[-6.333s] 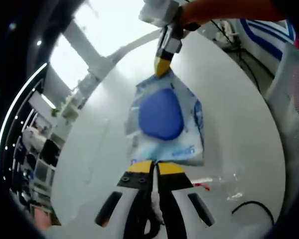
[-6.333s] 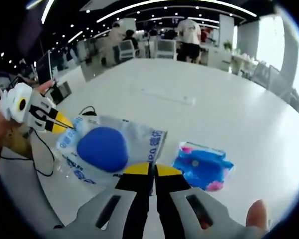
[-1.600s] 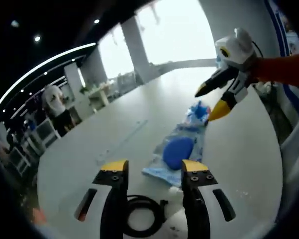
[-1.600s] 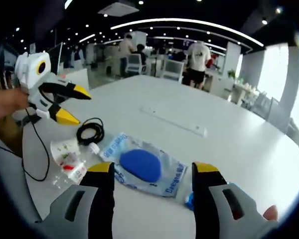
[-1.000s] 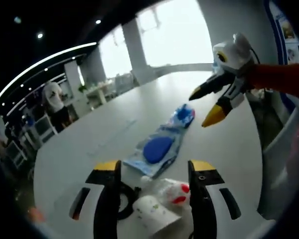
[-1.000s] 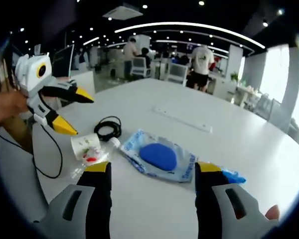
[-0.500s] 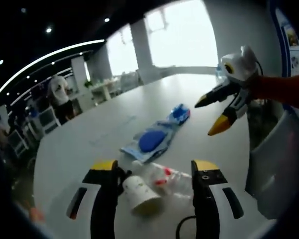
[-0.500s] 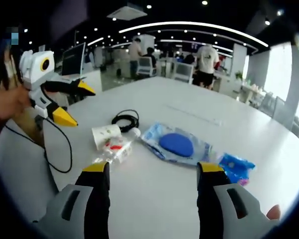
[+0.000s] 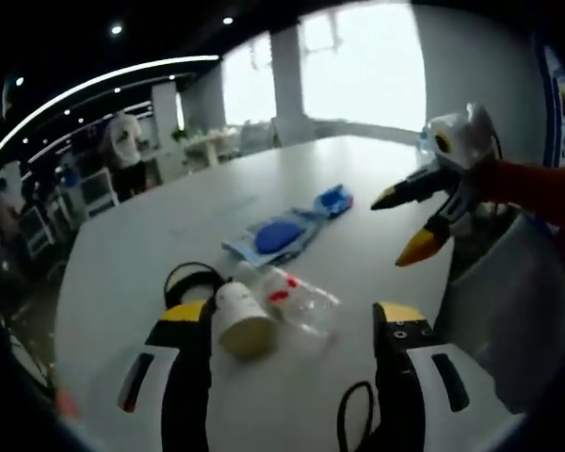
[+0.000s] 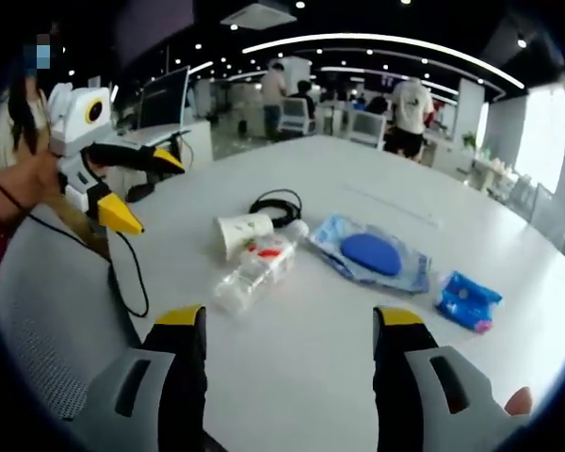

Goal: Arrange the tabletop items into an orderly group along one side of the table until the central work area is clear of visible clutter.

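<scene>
We find no legible text. The bottle (image 10: pixel 255 266) carries a red-marked label, and the pouch (image 10: pixel 377 256) and the blue packet (image 10: pixel 468 300) carry print, but all of it is too small and blurred for us to read.

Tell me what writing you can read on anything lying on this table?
None can be read.
Clear pouch with blue pad: printing on its edge, too blurred.
Plastic bottle: red and white label, too small.
Paper cup: faint marks, unreadable.
Small blue packet: no legible text.
</scene>
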Demonstrator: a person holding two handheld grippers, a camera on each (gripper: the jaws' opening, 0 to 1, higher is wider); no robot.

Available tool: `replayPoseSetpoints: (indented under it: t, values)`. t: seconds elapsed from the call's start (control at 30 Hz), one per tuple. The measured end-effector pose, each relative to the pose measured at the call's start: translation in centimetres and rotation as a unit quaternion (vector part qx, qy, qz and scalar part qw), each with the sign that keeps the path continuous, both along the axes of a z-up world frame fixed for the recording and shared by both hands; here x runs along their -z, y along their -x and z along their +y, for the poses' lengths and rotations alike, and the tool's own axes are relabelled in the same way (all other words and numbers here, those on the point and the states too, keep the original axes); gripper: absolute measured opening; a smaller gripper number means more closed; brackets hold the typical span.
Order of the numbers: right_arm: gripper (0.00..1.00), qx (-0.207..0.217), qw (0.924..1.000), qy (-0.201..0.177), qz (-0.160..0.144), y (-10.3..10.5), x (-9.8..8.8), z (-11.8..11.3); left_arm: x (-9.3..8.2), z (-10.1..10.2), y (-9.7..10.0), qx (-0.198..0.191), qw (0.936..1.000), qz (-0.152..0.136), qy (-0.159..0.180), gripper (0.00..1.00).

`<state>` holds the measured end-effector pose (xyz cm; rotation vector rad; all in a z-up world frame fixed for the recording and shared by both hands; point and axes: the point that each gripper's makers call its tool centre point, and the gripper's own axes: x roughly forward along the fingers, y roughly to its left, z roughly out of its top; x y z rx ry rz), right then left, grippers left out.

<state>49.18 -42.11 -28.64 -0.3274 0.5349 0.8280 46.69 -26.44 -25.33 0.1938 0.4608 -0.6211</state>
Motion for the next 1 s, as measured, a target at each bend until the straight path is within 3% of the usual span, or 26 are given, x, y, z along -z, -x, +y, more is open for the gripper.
replayPoseSetpoints:
  t: [0.23, 0.43, 0.6, 0.77, 1.0]
  values:
    - [0.72, -0.022, 0.9997, 0.006, -0.008, 1.5, -0.2, 2.2, 0.6, 0.8, 1.8, -0.015, 0.9997, 0.01, 0.018, 0.69]
    - [0.72, -0.034, 0.9993, 0.011, -0.012, 1.7, -0.2, 3.8, 1.2, 1.9, 2.3, -0.027, 0.9992, 0.015, 0.024, 0.71]
    - [0.71, -0.038, 0.999, 0.015, -0.018, 1.1, -0.4, 4.8, 1.7, 2.3, 2.5, -0.037, 0.9982, 0.024, 0.041, 0.7]
    - [0.71, -0.043, 0.9986, 0.017, -0.024, -0.1, -1.0, 5.9, 2.1, 2.2, 2.1, -0.028, 0.9992, 0.02, 0.02, 0.7]
    - [0.7, -0.05, 0.9979, 0.017, -0.039, -3.1, -2.3, 7.6, 2.0, 1.9, 2.1, -0.02, 0.9994, 0.018, 0.023, 0.7]
